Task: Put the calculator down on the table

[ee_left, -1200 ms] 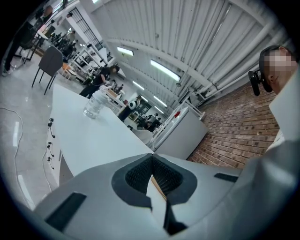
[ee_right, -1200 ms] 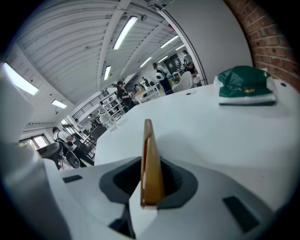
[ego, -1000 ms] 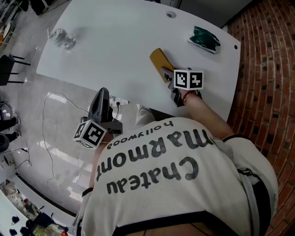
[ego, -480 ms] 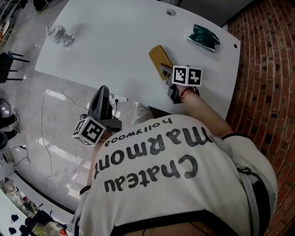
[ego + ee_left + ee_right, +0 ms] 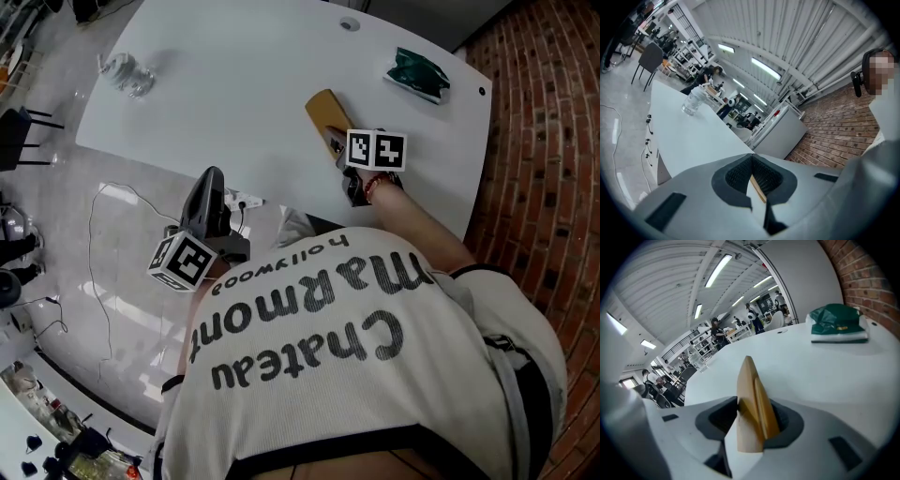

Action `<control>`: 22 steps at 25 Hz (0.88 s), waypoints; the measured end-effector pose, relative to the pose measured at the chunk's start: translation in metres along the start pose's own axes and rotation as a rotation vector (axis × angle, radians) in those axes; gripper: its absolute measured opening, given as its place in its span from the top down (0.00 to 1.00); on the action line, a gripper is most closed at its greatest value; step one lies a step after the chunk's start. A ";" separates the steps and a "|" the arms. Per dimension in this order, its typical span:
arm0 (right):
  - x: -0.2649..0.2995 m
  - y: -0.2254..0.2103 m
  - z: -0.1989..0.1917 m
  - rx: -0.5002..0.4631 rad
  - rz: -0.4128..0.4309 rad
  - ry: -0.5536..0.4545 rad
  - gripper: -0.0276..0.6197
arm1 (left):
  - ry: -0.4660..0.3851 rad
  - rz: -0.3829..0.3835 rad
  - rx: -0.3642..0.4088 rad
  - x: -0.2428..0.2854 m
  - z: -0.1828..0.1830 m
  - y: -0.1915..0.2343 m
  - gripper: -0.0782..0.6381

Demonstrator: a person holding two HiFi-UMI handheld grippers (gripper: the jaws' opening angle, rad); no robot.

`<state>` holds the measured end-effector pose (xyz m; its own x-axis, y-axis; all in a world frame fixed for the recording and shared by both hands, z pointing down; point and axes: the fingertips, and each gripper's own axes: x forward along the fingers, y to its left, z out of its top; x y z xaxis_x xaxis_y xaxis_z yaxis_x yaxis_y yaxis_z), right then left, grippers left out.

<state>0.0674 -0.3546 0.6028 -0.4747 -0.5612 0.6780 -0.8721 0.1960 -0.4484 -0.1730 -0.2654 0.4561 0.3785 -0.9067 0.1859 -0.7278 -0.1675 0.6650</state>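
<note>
As R gripper (image 5: 754, 420) opens, calc (image 5: 323, 111) stays between

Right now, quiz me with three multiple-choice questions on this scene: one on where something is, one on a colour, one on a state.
1. Where does the green packet lie?
A. On the floor
B. On the white table, at its far right
C. Under the table

2. What colour is the calculator?
A. Blue
B. Yellow-brown
C. Red

3. What stands between the jaws of the right gripper?
A. Nothing
B. The green packet
C. The calculator

Answers:
1. B, the head view shows it on the tabletop near the right edge.
2. B, the head view and the right gripper view both show it yellow-brown.
3. C, the right gripper view shows the calculator between the jaws, which have just been opening.
</note>
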 end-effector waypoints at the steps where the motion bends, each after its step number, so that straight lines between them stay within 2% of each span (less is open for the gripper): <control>1: 0.001 -0.001 0.000 -0.003 -0.006 0.001 0.69 | -0.002 -0.002 0.002 0.001 0.001 -0.001 0.89; 5: 0.001 -0.005 -0.001 -0.024 -0.032 0.014 0.63 | 0.006 -0.006 0.007 0.004 -0.002 -0.003 0.89; 22: 0.002 -0.011 0.004 -0.094 -0.106 0.010 0.55 | 0.013 0.031 -0.018 -0.003 -0.013 0.004 0.89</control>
<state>0.0766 -0.3611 0.6069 -0.3800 -0.5751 0.7245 -0.9245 0.2108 -0.3175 -0.1703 -0.2581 0.4675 0.3630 -0.9065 0.2157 -0.7293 -0.1323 0.6713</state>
